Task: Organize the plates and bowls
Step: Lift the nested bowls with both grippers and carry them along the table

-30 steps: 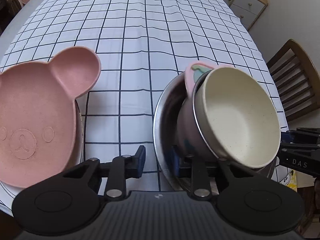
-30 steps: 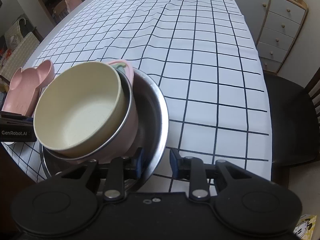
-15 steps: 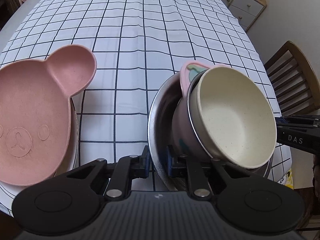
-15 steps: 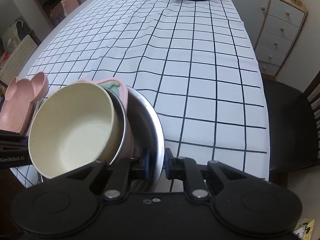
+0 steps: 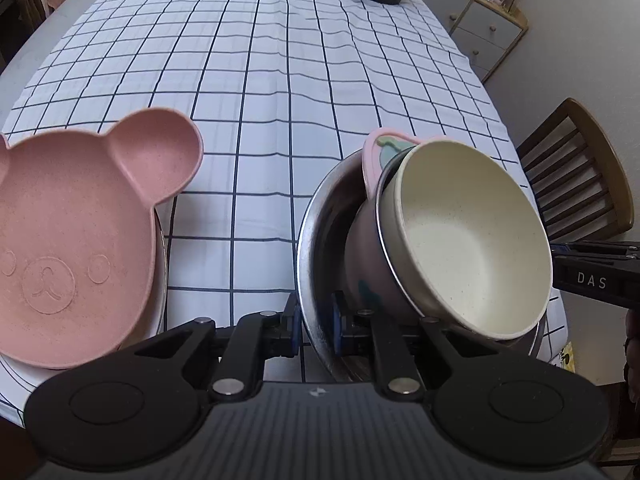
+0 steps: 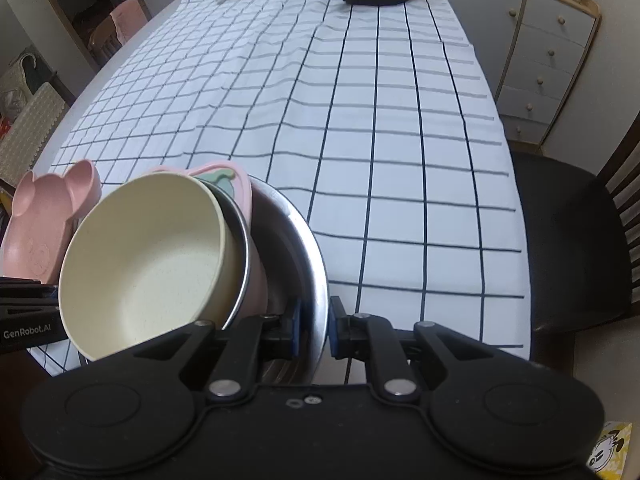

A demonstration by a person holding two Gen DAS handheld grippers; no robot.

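Your left gripper [image 5: 314, 330] and right gripper [image 6: 313, 328] just closed, clamping steel bowl [image 5: 316, 236] rim on opposite sides; cream bowl [image 5: 472, 236] tilted inside between them; uneven lift risks sliding it out.

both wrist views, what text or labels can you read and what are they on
"DAS": white letters on the side of the right gripper, seen in the left wrist view.
"GenRobot.AI": white letters on the side of the left gripper, seen in the right wrist view.
Items on the far cabinet: too small to read.
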